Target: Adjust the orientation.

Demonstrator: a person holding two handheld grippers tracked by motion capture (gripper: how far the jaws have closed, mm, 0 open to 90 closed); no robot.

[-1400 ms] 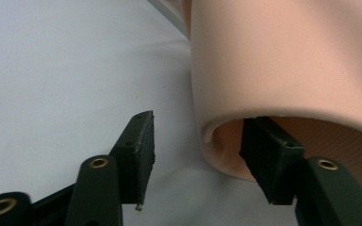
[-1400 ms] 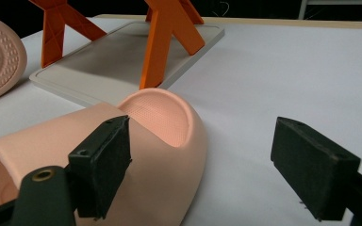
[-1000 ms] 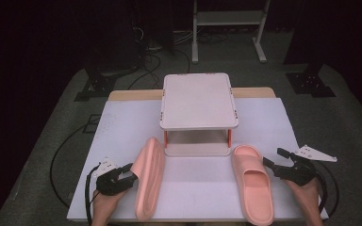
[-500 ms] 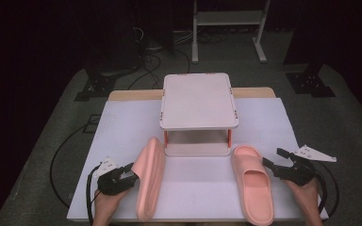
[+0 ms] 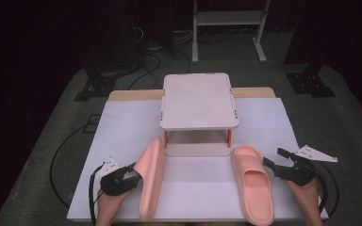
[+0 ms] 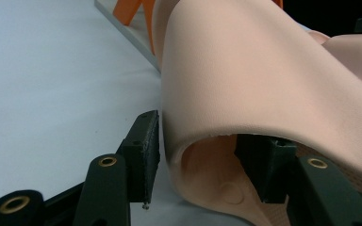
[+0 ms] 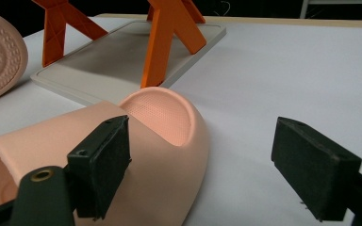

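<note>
two pink slippers [image 5: 151,181] [image 5: 253,183], left fingers [image 6: 147,146] clamping one, right fingers [image 7: 106,165] spread, one rack [image 5: 198,101]

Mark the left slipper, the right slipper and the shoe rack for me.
left slipper [image 5: 152,176], high view, on its upturned side edge.
right slipper [image 5: 255,195], high view, on the footbed near the heel.
shoe rack [image 5: 198,100], high view, on the bare top shelf.

A lab or recording studio, not a home: dark surroundings, a table [image 5: 283,117] covered in white sheeting, black cables [image 5: 146,56] trailing over grey floor beyond its far edge, and a white metal stand [image 5: 228,19] behind.
</note>
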